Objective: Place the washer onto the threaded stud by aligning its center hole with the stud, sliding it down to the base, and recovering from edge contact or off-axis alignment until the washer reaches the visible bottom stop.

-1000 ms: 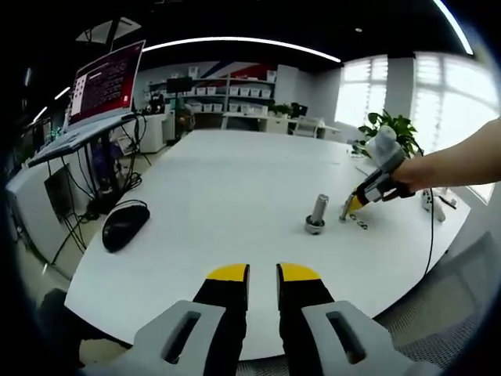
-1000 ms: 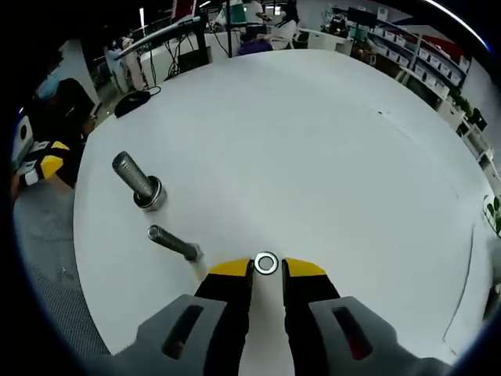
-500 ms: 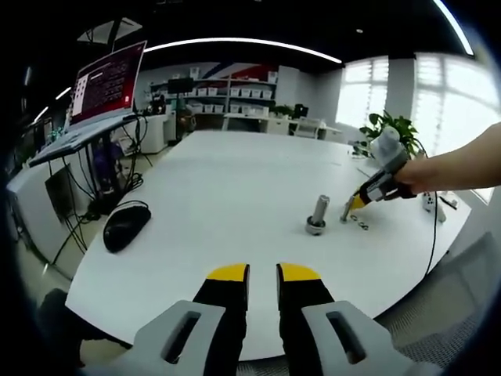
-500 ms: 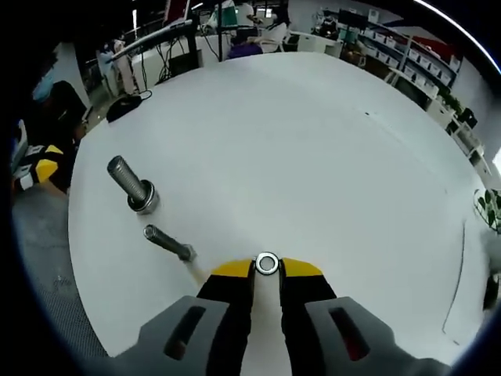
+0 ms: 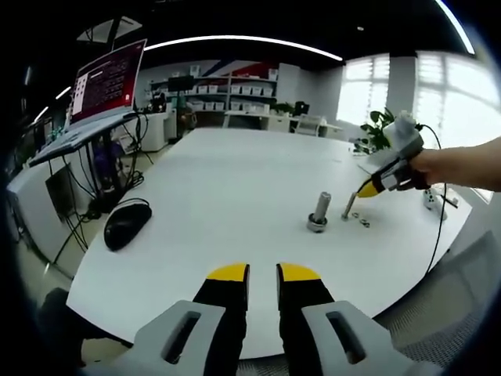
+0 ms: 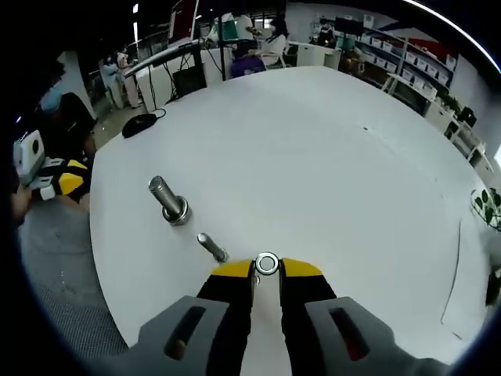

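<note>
My right gripper (image 6: 267, 270) is shut on a small steel washer (image 6: 267, 263), pinched edge-on between its yellow tips. To its left on the white table (image 6: 313, 157) stand a thick threaded stud (image 6: 170, 200) with a ring at its base and a thinner stud (image 6: 212, 247) closer to the jaws. In the left gripper view the right gripper (image 5: 366, 189) hangs in the air above and right of the thin stud (image 5: 348, 206), beside the thick stud (image 5: 318, 212). My left gripper (image 5: 263, 272) hovers near the table's front edge, jaws slightly apart, holding nothing.
Two or three loose washers (image 5: 360, 221) lie by the thin stud. A black mouse (image 5: 125, 225) sits at the table's left, near a laptop on a stand (image 5: 102, 86). A cable (image 5: 433, 235) hangs off the right edge. People stand beyond the table (image 6: 117, 63).
My right gripper has risen and drifted right, away from the thin stud, still holding the washer. The left gripper has not moved.
</note>
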Available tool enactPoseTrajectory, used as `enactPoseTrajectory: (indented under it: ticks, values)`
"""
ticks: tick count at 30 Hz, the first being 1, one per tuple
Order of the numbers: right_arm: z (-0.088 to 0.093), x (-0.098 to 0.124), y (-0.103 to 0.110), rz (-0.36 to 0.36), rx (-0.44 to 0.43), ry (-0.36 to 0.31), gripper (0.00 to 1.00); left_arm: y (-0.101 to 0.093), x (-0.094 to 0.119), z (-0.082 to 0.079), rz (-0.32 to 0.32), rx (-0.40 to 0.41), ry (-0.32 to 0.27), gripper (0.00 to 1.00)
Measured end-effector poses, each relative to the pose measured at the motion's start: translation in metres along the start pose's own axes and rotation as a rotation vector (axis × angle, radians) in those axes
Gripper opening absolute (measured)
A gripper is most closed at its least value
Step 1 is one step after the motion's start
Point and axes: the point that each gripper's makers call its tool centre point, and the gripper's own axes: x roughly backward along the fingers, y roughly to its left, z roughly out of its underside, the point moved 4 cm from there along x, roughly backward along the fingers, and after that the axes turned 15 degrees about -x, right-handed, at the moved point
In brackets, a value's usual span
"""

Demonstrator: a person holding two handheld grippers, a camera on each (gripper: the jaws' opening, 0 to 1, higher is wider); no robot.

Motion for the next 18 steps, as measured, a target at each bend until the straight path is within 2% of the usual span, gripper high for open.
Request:
enactPoseTrajectory:
  ticks: [10, 18]
  values:
    - [-0.010, 0.013, 0.022, -0.047, 0.019, -0.012, 0.14, 0.001, 0.000, 0.001, -0.003, 0.008, 0.005, 0.10]
    - [-0.014, 0.013, 0.039, -0.074, 0.098, 0.023, 0.14, 0.002, -0.001, 0.000, 0.000, 0.015, -0.006, 0.09]
